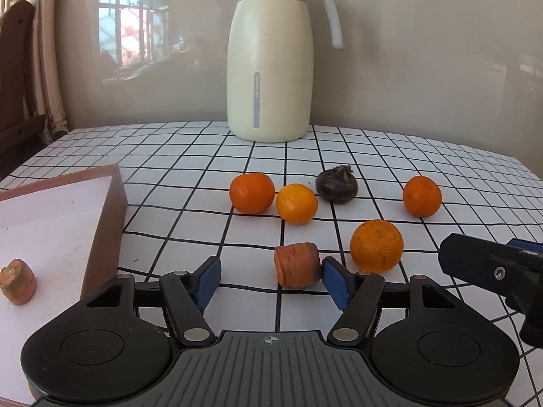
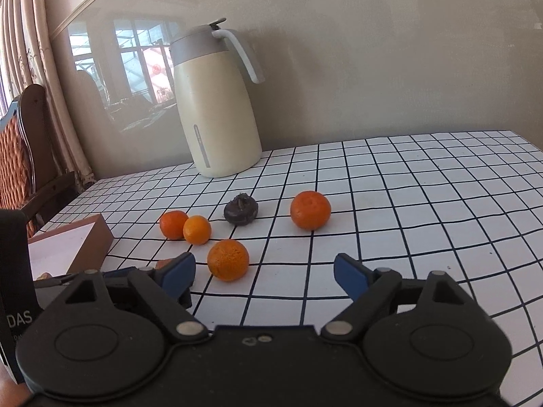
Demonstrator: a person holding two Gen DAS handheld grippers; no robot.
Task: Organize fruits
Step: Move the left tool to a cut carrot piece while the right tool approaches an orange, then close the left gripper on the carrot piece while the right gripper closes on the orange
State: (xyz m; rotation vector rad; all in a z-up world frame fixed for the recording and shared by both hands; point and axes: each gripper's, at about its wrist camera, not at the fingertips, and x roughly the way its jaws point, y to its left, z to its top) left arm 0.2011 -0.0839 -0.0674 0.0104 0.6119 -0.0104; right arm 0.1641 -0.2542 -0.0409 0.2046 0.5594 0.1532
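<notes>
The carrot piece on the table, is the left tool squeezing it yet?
No, the left tool is open around the carrot piece.

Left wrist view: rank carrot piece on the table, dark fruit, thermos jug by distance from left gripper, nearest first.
1. Carrot piece: on the table between the open jaws of the left gripper, by its right finger.
2. Dark fruit: mid-table, right of centre, behind the oranges.
3. Thermos jug: far edge, against the wall.

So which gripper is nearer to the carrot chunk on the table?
Left. The left gripper is open with the carrot chunk between its fingers, against the right pad. The right gripper is open too, off to the chunk's right.
</notes>
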